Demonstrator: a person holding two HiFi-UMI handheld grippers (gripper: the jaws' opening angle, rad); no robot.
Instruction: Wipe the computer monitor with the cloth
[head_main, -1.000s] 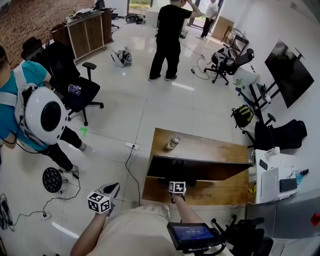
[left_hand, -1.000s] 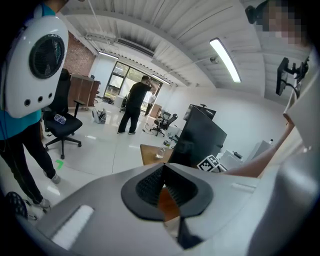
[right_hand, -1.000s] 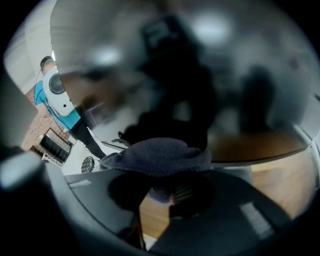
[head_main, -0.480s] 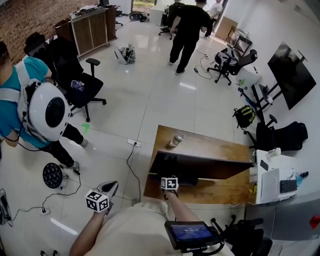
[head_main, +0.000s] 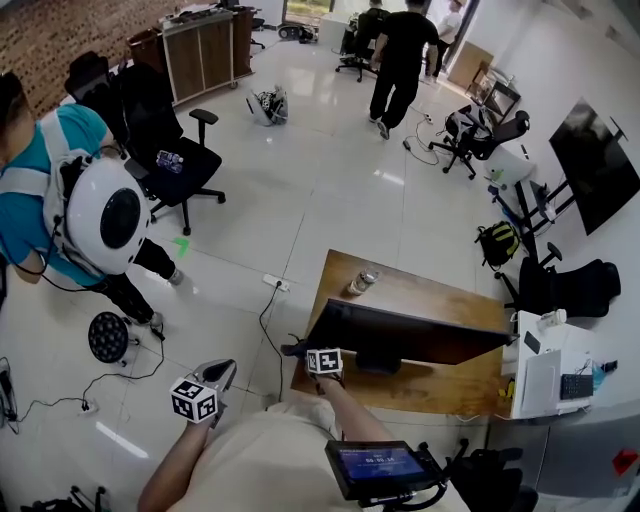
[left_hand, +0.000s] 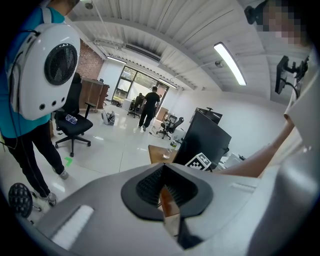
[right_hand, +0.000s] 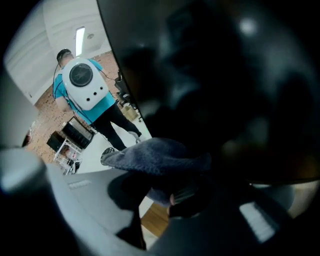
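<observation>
Right gripper view: right tool (right_hand: 168, 194) clamps cloth (right_hand: 155, 156), cloth against monitor (right_hand: 225, 75); left tool (left_hand: 165, 194) jaws together, empty.

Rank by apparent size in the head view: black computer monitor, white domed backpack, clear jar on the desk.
Tied largest: black computer monitor and white domed backpack, similar in area, the monitor longer.
Smallest: clear jar.

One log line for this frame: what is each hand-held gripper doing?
right hand-held gripper: shut on cloth, at left edge of monitor | left hand-held gripper: shut, empty, beside desk
</observation>
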